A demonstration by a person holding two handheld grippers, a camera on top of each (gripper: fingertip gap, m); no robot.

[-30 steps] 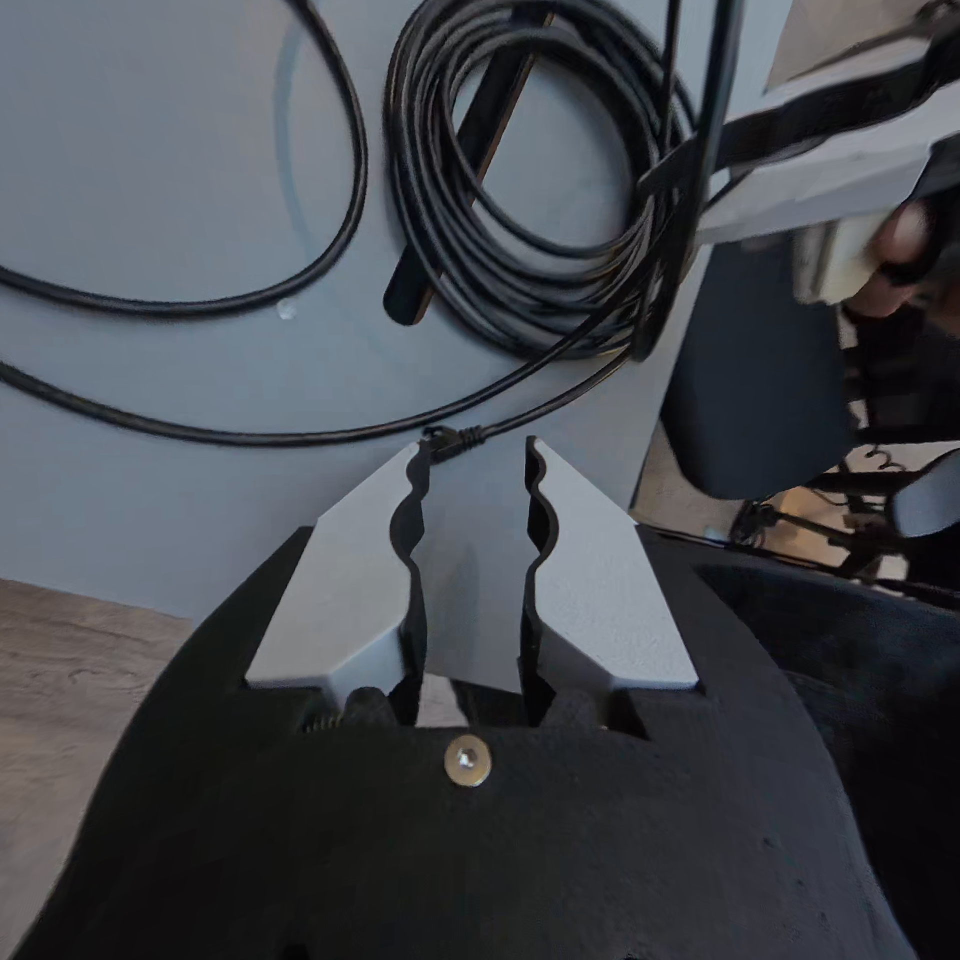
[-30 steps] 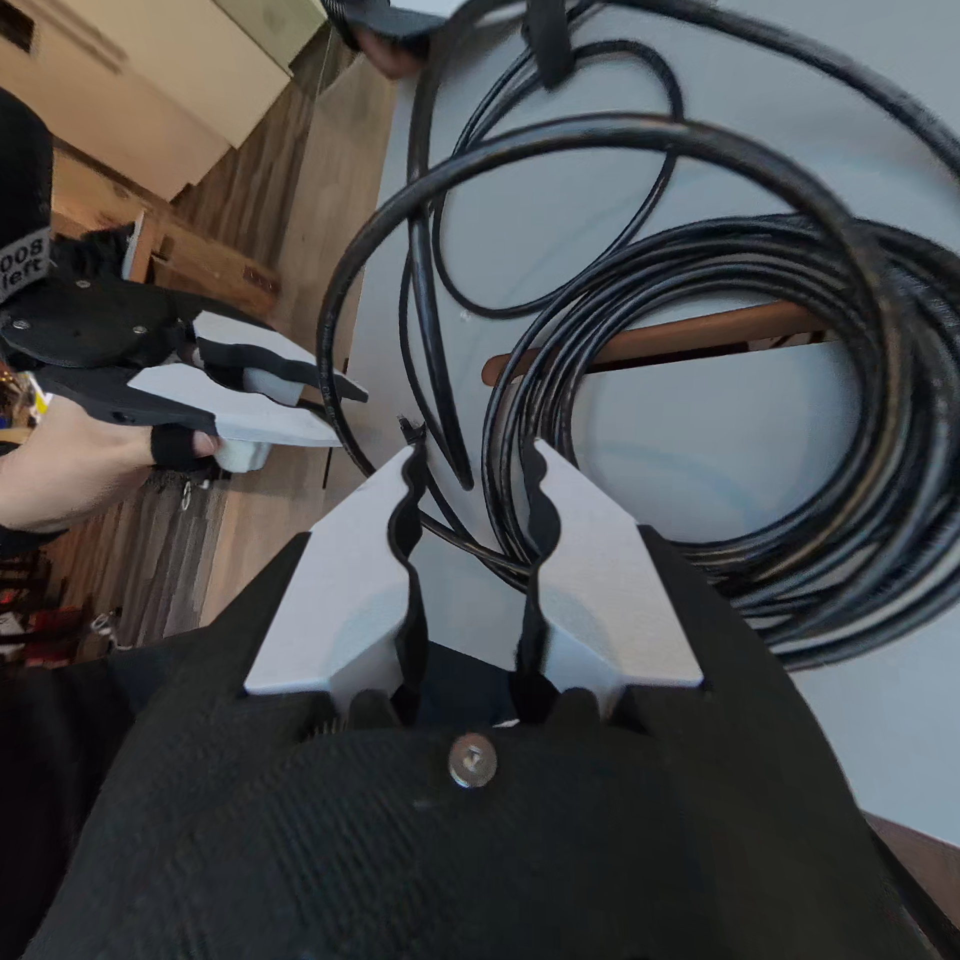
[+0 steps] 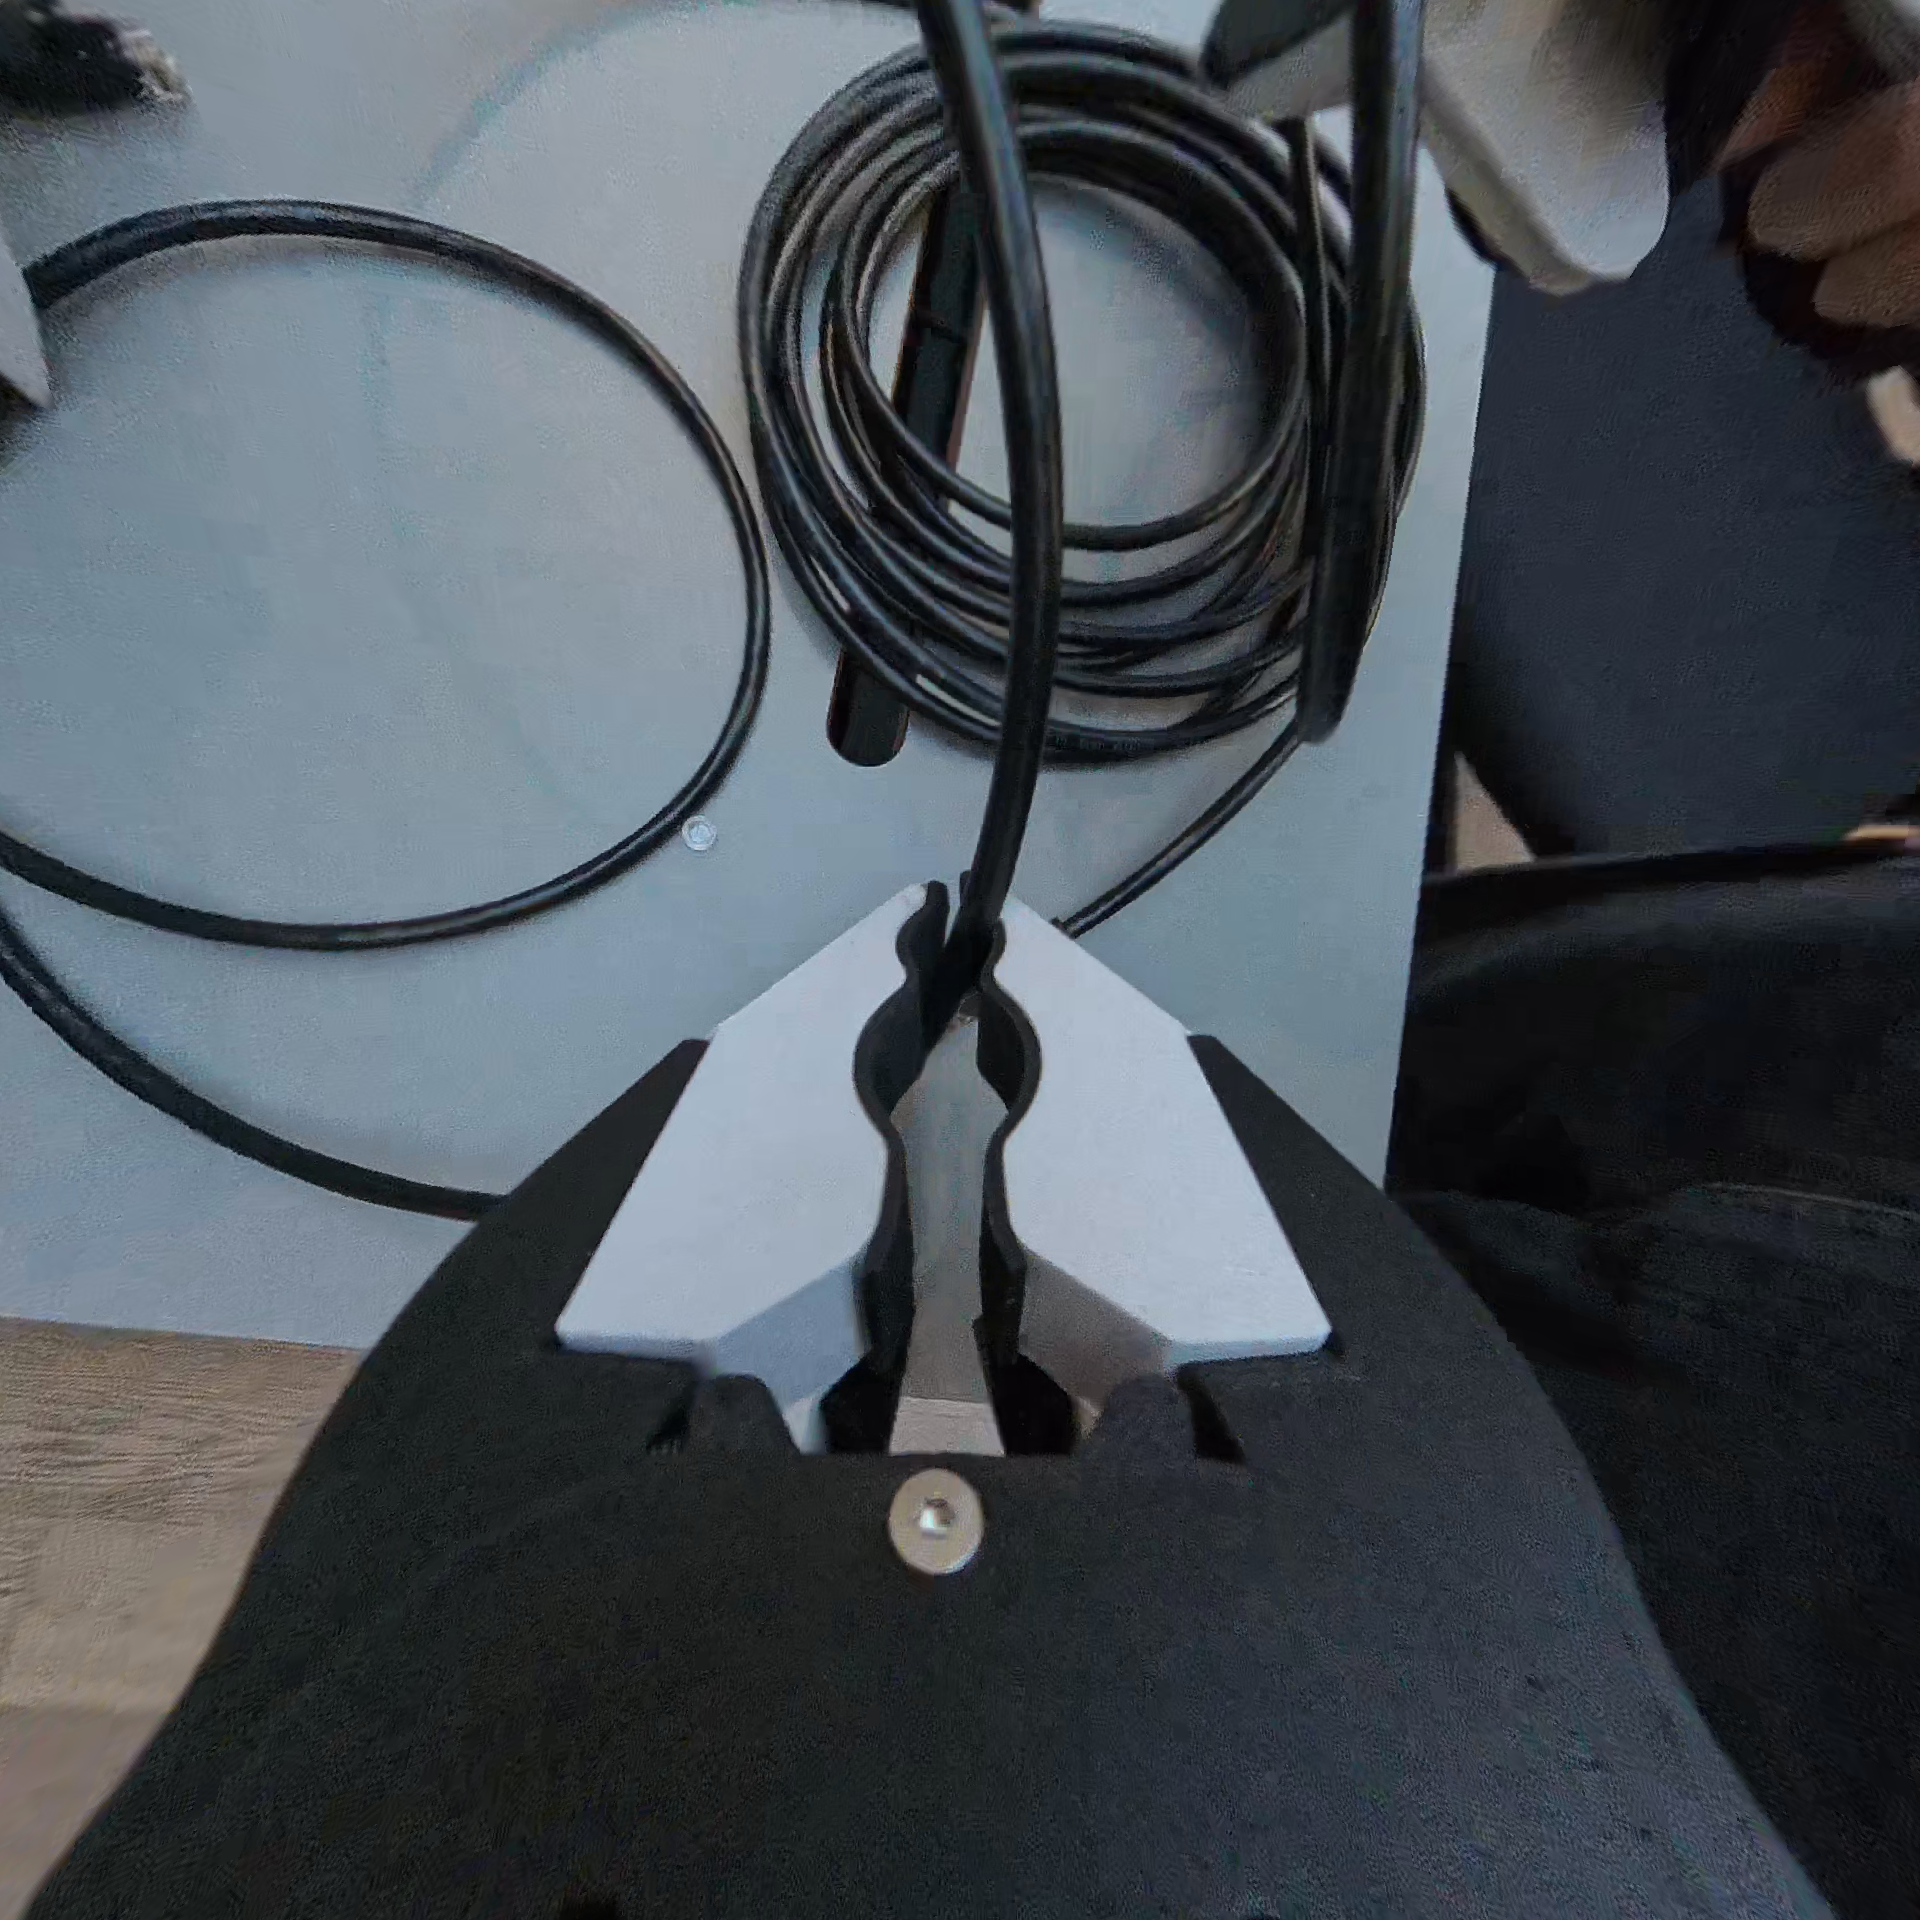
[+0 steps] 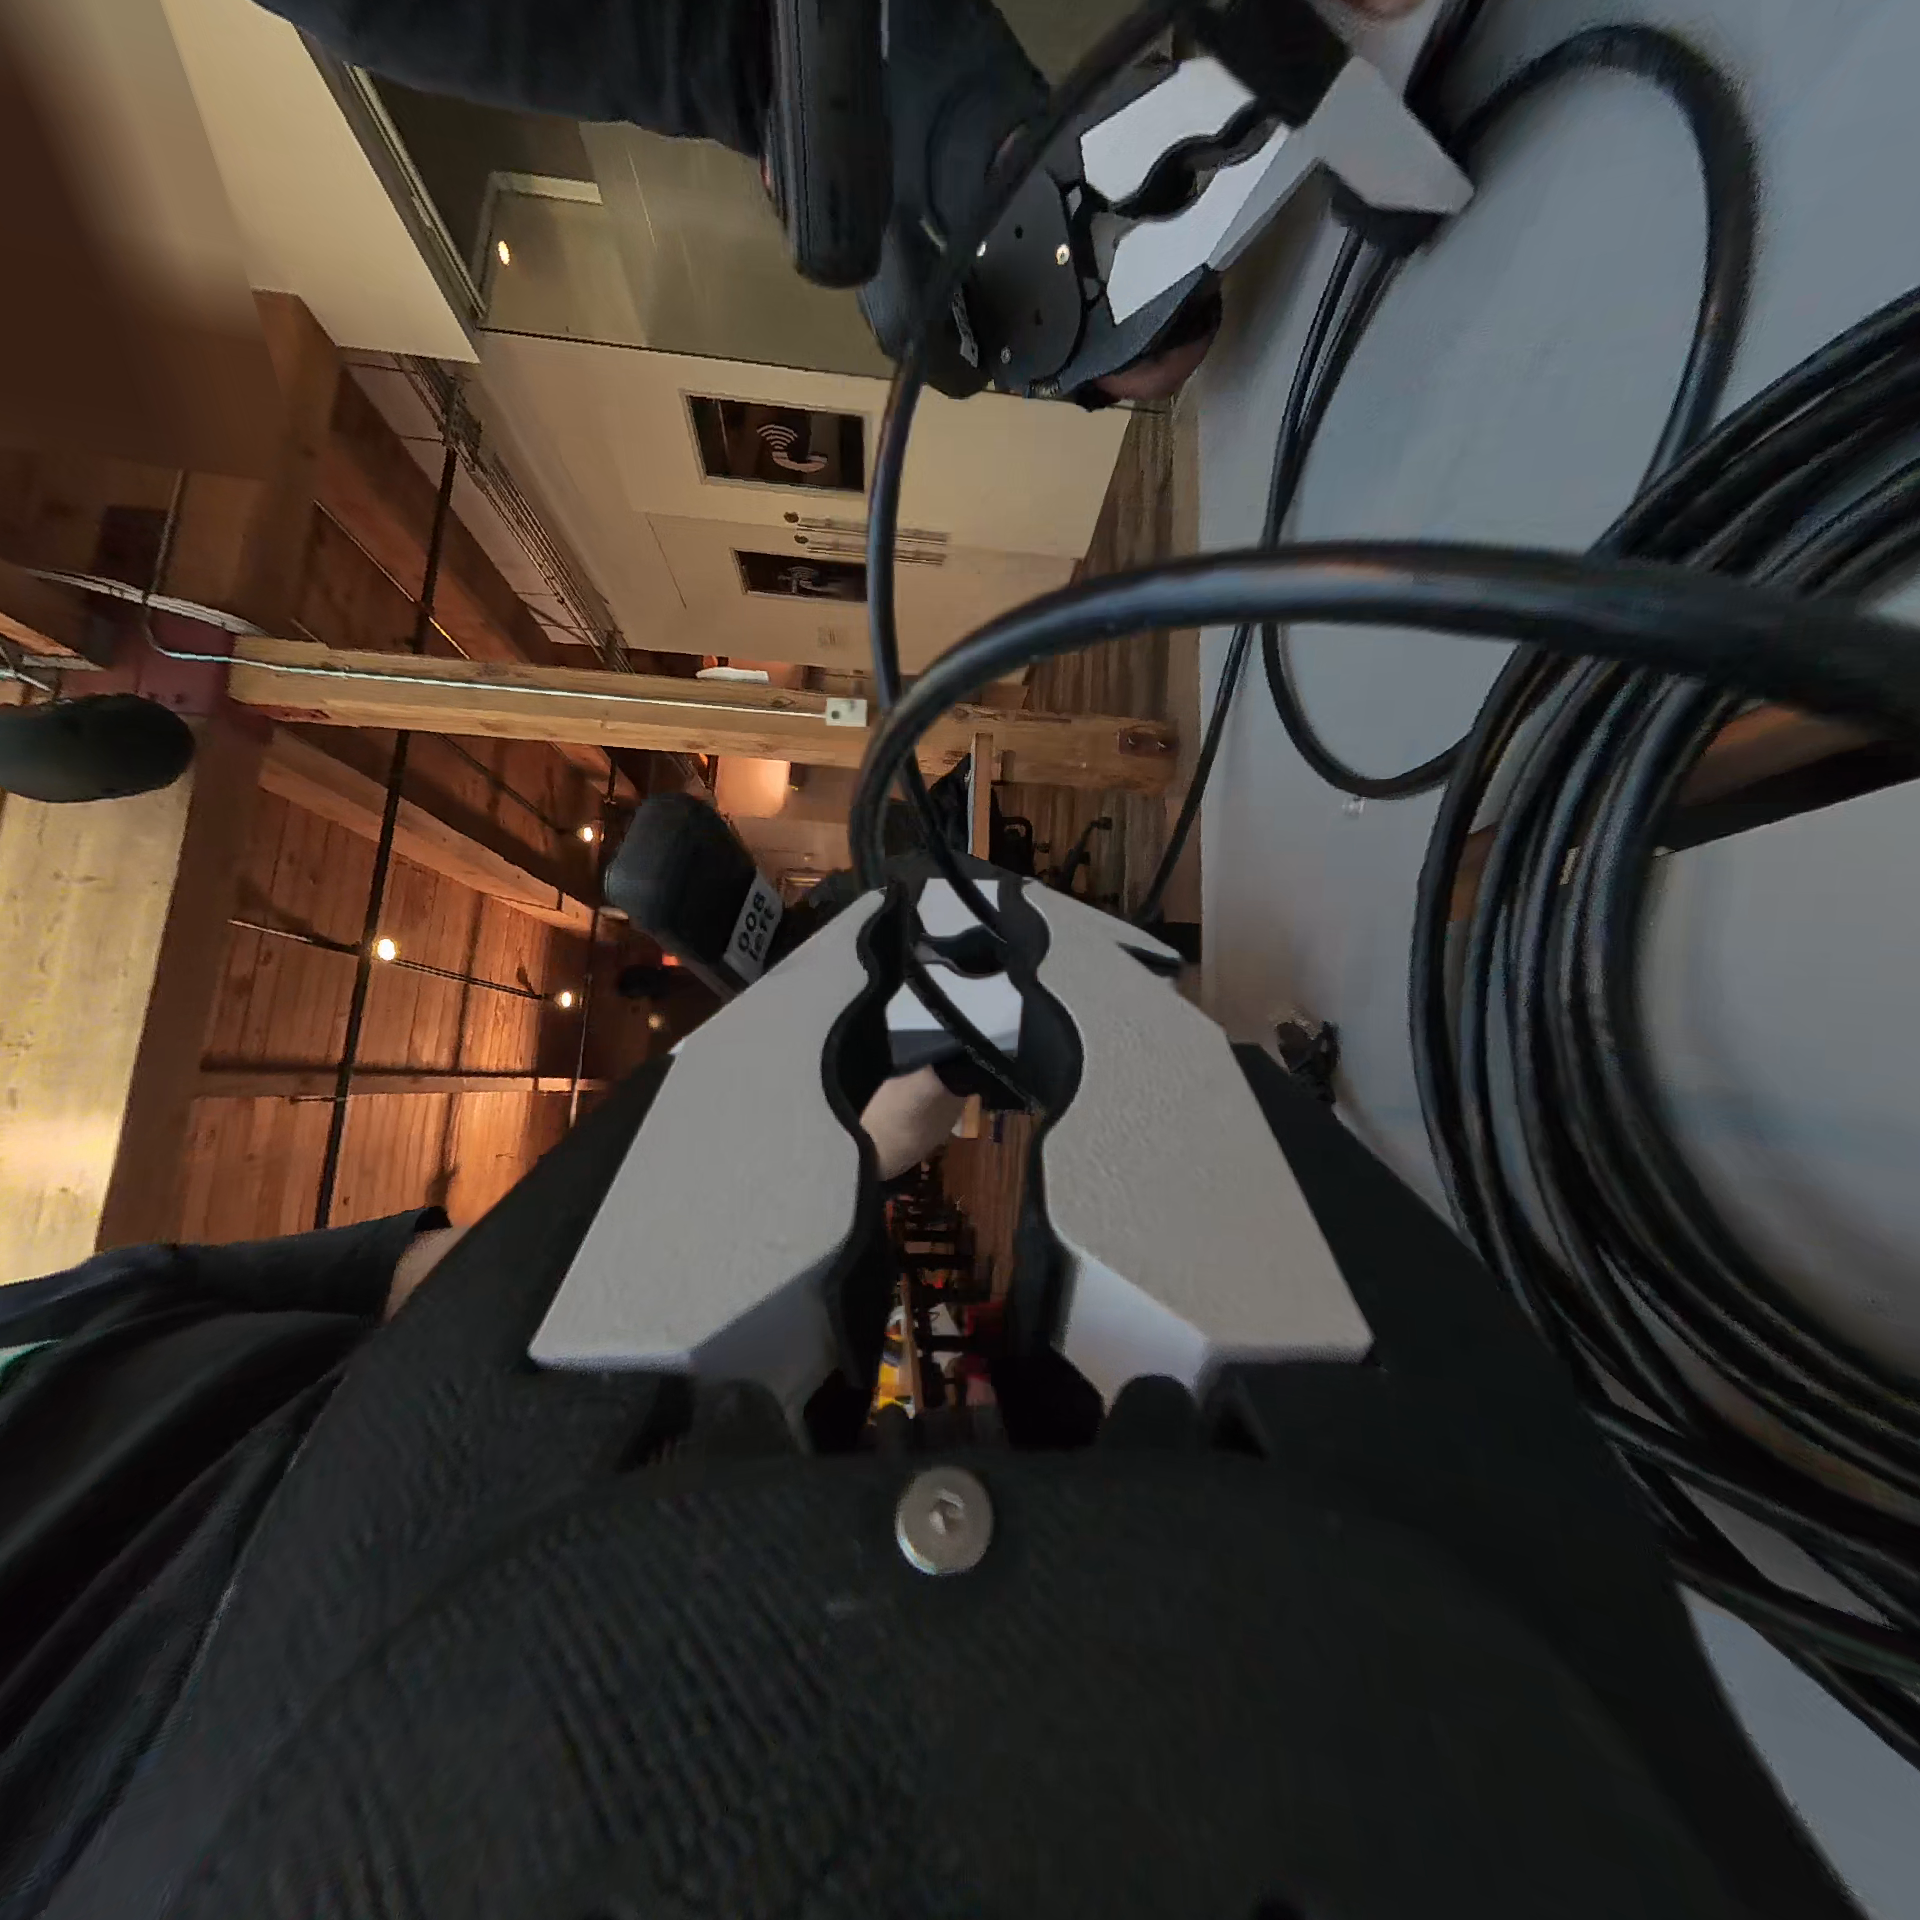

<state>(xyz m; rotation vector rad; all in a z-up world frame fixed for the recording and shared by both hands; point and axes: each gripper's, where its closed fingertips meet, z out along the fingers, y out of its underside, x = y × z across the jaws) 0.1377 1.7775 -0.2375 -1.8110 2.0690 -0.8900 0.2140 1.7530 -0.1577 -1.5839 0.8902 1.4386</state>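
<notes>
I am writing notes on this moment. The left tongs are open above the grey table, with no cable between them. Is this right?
Not quite. The left wrist view shows the left tongs shut on the black cable, pinched at their tips above the grey table.

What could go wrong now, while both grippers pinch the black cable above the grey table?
1. The left gripper holds the cable only at its tips, so it may slip out.
2. The lifted strand runs over the coil; pulling might drag or tangle it.
3. The right gripper also grips only at its tips.
</notes>
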